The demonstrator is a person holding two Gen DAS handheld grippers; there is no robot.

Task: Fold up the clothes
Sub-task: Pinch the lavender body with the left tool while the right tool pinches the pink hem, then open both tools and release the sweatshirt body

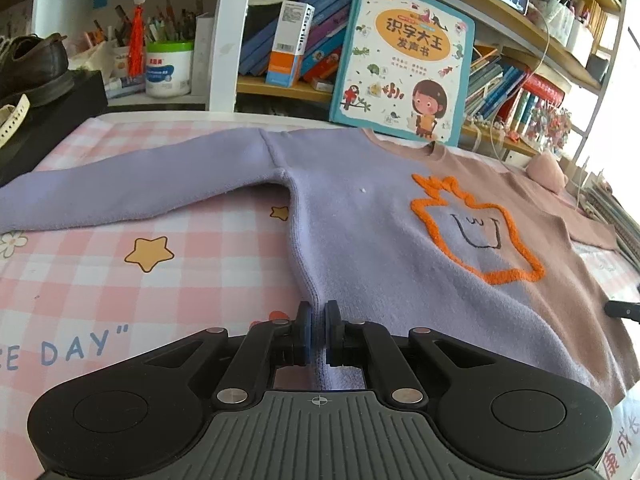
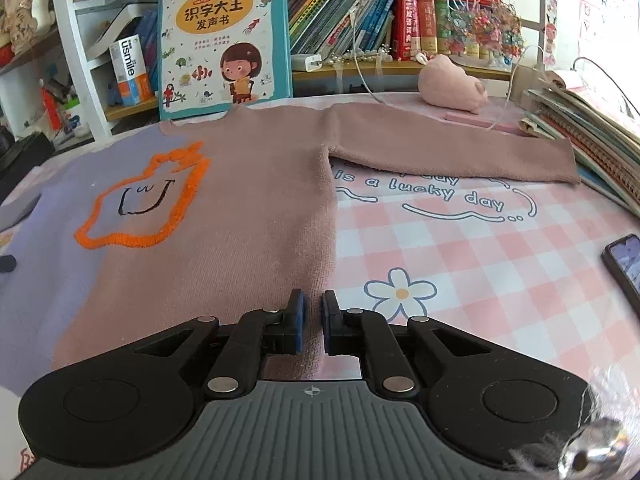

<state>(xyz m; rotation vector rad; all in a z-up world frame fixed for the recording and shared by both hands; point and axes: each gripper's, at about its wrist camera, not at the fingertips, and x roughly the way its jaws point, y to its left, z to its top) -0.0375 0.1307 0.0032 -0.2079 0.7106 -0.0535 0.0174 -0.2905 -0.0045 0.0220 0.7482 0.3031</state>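
Note:
A sweater lies flat, front up, on the checked tablecloth, half lilac and half dusty pink, with an orange outlined face motif on the chest. Both sleeves are spread out sideways. My left gripper is at the lilac side seam near the hem, its blue pads nearly closed on the seam edge. My right gripper is at the pink side edge near the hem, pads a small gap apart with the fabric edge between them.
A picture book leans against the bookshelf behind the collar. A black box with a shoe stands at the far left. A pink plush, stacked notebooks and a phone lie to the right.

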